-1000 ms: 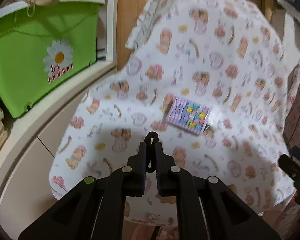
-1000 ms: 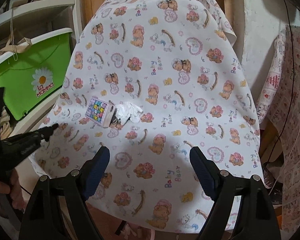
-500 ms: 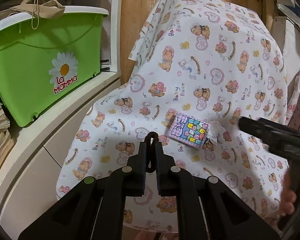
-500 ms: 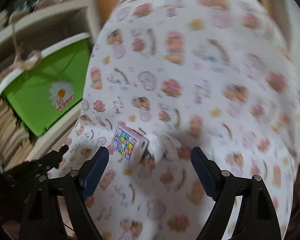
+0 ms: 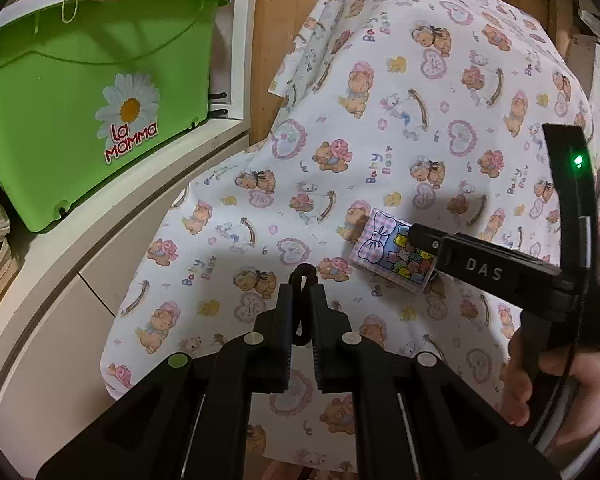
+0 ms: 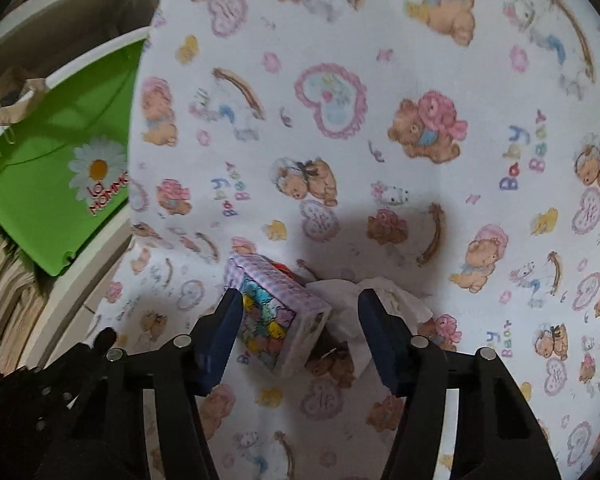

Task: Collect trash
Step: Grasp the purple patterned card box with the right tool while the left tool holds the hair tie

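Your right hand-held gripper (image 6: 296, 326) is closing, not yet pinching, around the box (image 6: 278, 312); keep centring it, excluding the tissue (image 6: 396, 300). Left hand-held gripper (image 5: 302, 300) is staying clenched, empty.

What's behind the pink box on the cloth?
A crumpled white tissue lies against the box's far end. The box and right gripper cover part of it.

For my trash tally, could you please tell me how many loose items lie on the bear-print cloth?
2: a small pink box between the right gripper's closing fingers, and a crumpled white tissue touching its right. More may be hidden.
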`<control>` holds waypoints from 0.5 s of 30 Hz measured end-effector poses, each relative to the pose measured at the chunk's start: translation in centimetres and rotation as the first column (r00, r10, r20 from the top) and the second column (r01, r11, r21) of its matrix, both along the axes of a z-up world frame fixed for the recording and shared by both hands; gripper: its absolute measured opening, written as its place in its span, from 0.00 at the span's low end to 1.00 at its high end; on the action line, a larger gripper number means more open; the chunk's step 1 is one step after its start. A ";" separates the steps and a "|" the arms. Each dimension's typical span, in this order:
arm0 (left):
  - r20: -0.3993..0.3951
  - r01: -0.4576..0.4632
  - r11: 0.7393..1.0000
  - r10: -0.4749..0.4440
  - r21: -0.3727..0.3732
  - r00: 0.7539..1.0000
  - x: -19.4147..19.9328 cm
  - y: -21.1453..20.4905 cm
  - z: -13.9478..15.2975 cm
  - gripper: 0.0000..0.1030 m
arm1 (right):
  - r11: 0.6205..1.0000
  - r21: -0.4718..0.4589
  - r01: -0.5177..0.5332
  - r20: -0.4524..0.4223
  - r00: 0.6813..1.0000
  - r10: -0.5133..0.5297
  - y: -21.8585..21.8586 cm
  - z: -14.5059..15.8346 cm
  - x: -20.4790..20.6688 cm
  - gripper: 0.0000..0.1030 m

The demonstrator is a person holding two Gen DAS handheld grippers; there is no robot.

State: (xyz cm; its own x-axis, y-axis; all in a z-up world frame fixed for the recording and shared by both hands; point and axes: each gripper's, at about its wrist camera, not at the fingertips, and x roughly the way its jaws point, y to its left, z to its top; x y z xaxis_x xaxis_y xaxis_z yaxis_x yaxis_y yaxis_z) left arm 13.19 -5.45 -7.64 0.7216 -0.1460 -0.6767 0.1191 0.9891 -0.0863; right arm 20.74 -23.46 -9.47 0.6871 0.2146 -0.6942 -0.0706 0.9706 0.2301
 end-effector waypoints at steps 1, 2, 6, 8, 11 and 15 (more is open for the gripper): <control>-0.002 0.001 1.000 -0.001 0.003 1.000 0.0 0.0 -0.1 0.08 | 1.000 0.004 0.002 -0.006 1.000 -0.001 -0.1 -0.2 0.1 0.61; -0.004 0.003 1.000 -0.002 0.008 1.000 0.0 -0.1 -0.2 0.08 | 1.000 0.013 0.002 -0.030 1.000 -0.002 -0.1 -0.7 0.5 0.61; 0.014 0.011 0.998 -0.011 0.054 1.000 -0.3 -0.7 -0.2 0.08 | 0.998 0.069 0.006 -0.042 0.999 -0.003 -0.6 -1.7 0.6 0.47; 0.031 0.016 0.996 -0.019 0.084 0.999 -0.6 -1.0 -0.1 0.08 | 0.997 0.077 -0.016 -0.030 0.999 0.018 -0.3 -1.4 0.4 0.40; 0.053 0.014 0.995 -0.019 0.095 0.998 -1.0 -0.9 0.2 0.08 | 0.999 0.047 -0.018 -0.006 1.000 0.018 0.0 -0.8 -0.4 0.34; 0.069 0.015 0.994 -0.022 0.104 0.997 -1.3 -0.6 0.6 0.08 | 1.000 -0.003 -0.002 0.036 0.999 0.002 0.4 0.4 -1.7 0.29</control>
State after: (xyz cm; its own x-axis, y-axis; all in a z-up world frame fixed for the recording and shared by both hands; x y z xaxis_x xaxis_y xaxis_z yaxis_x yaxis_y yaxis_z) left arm 11.84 -6.08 -7.03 0.7658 -0.0916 -0.6365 0.1396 0.9899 0.0256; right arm 19.00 -23.03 -9.11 0.7110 0.2137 -0.6699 -0.0806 0.9712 0.2243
